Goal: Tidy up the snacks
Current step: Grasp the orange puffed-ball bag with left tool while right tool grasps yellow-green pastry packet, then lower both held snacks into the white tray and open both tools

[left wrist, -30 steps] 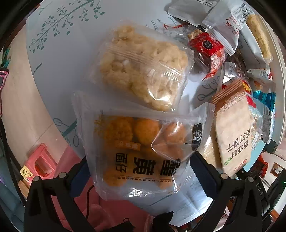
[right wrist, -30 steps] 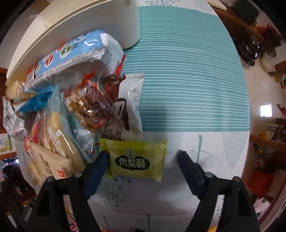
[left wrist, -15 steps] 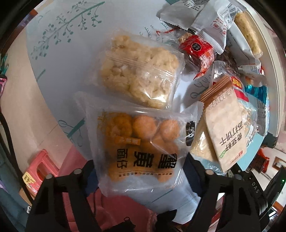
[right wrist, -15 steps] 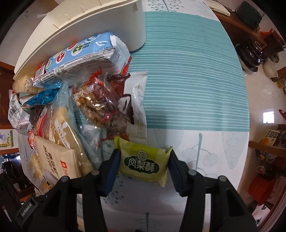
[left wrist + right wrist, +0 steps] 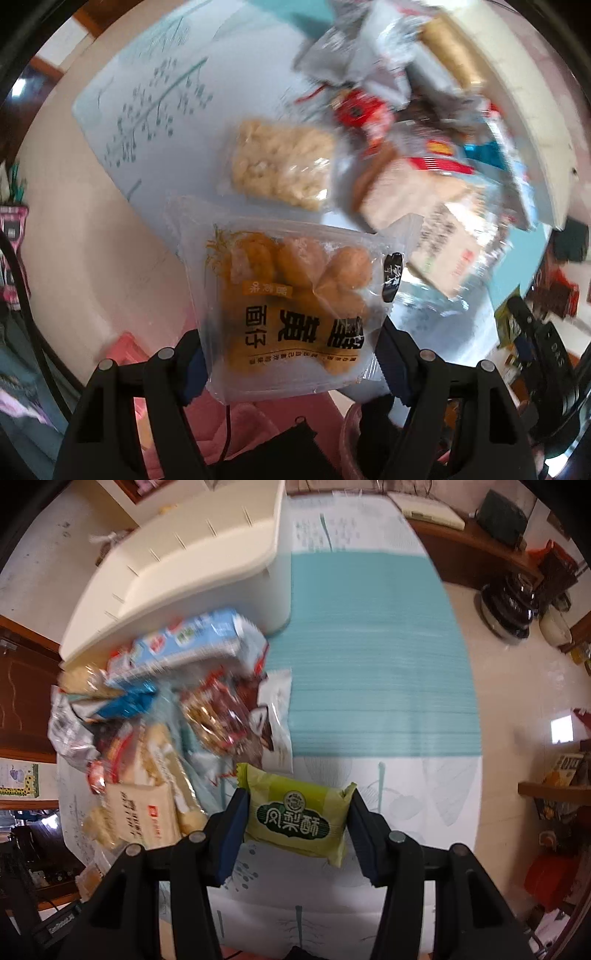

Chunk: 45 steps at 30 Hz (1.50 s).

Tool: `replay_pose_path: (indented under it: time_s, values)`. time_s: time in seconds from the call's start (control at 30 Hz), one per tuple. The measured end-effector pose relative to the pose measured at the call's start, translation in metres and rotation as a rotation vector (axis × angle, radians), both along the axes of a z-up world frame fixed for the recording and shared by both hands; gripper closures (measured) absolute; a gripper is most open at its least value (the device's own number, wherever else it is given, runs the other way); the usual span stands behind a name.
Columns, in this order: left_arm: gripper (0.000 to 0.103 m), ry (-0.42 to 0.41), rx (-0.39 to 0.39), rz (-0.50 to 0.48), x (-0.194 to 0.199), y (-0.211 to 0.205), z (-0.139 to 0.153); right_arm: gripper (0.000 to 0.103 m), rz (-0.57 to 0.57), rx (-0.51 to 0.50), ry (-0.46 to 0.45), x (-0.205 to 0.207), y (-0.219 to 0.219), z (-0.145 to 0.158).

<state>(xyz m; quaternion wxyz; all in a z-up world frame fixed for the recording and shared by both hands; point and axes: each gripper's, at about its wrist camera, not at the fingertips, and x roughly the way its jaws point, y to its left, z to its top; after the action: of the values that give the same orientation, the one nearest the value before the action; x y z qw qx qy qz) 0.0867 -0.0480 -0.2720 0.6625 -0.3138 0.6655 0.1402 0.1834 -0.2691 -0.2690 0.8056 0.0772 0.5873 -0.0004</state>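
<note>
A clear bag of orange snack balls [image 5: 295,295] hangs above the table edge between the pads of my left gripper [image 5: 293,343]. Its jaws are closing on the bag's sides and carry it clear of the table. A clear pack of pale puffed snack [image 5: 280,170] lies on the tablecloth beyond it. In the right wrist view my right gripper [image 5: 297,805] is shut on a green pastry pack [image 5: 299,812], held by both ends a little above the cloth. A pile of mixed snack packs [image 5: 166,709] lies to its left.
A white storage bin [image 5: 207,561] stands at the far left of the table [image 5: 376,664] behind the pile, with a long blue pack [image 5: 188,642] leaning at its foot. A beige cracker pack [image 5: 417,206] lies right of the held bag. A pink stool [image 5: 125,347] stands on the floor below.
Both grippers closed on their packs and lifted them. The orange bag left the table and the puffed snack pack dropped away; the green pack rose, with the bin more in view.
</note>
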Motion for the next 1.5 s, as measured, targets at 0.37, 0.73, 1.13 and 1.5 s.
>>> replay_pose_path:
  time_s: [0.37,0.73,1.13,1.5]
  values:
    - [0.028,-0.192,0.089,-0.179,-0.011,0.025,0.131,0.050,0.054,0.015,-0.205,0.000,0.008,0.076]
    - [0.028,-0.397,0.134,-0.357,0.056,0.026,0.213,0.050,0.036,0.013,-0.419,0.007,0.027,0.122]
    - [0.027,-0.642,0.138,-0.547,0.121,0.036,0.237,0.050,0.020,-0.090,-0.638,0.044,0.058,0.136]
    - [0.026,-0.861,0.131,-0.691,0.178,0.049,0.200,0.049,0.018,-0.170,-0.760,0.085,0.080,0.113]
